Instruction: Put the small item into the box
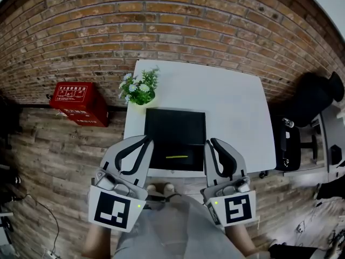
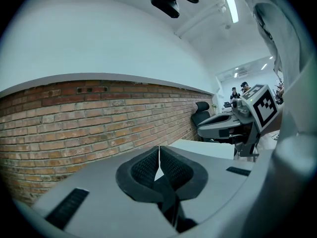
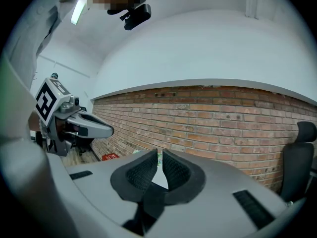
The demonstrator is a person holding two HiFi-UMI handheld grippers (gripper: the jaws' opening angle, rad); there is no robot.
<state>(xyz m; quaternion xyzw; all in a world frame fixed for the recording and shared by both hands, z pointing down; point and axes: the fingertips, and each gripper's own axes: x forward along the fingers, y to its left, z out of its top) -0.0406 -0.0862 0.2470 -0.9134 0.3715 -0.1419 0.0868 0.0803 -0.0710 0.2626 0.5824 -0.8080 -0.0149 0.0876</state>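
A shallow black box (image 1: 175, 131) lies at the near edge of the white table (image 1: 226, 101). A thin yellow-green stick (image 1: 177, 156) rests inside it toward the front. My left gripper (image 1: 146, 138) hovers over the box's left edge, and my right gripper (image 1: 212, 141) over its right edge. Both are held up off the table and empty. In the left gripper view the jaws (image 2: 159, 148) are shut tip to tip, pointing at the brick wall. The right gripper view shows the jaws (image 3: 159, 152) shut with only a sliver between them. Neither gripper view shows the box or the stick.
A small potted plant (image 1: 139, 89) stands at the table's far left corner. On the floor to the left sits a red box (image 1: 80, 102). A black office chair (image 1: 312, 99) is on the right. A brick wall (image 1: 161, 26) runs behind the table.
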